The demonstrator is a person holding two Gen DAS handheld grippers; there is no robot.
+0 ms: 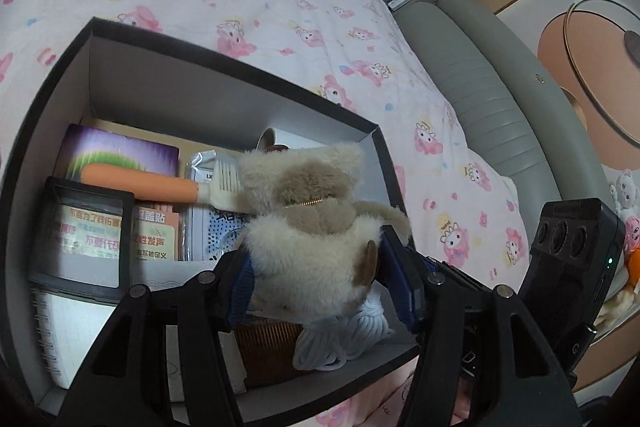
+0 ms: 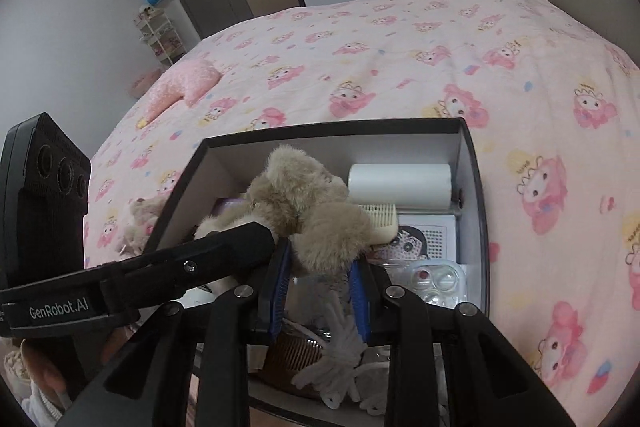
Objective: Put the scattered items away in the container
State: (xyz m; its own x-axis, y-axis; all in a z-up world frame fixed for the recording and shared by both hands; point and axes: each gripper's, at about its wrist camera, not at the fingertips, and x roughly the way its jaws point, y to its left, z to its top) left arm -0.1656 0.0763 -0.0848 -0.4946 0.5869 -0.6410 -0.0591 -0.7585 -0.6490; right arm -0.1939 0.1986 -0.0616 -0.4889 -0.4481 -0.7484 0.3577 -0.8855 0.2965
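A beige plush toy (image 1: 308, 227) is clamped from both sides, its body pressed between the widely spread pads of the left gripper (image 1: 320, 283) and a limb pinched in the half-closed right gripper (image 2: 320, 287), and is held above an open box (image 1: 224, 67) on a pink bedspread (image 2: 400, 67).

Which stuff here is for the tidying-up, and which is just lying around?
For the job:
- fluffy beige plush toy, held by left gripper and right gripper
- black cardboard box with white inside

Just lying about:
- pink sparkly star cushion
- pink cartoon bedsheet
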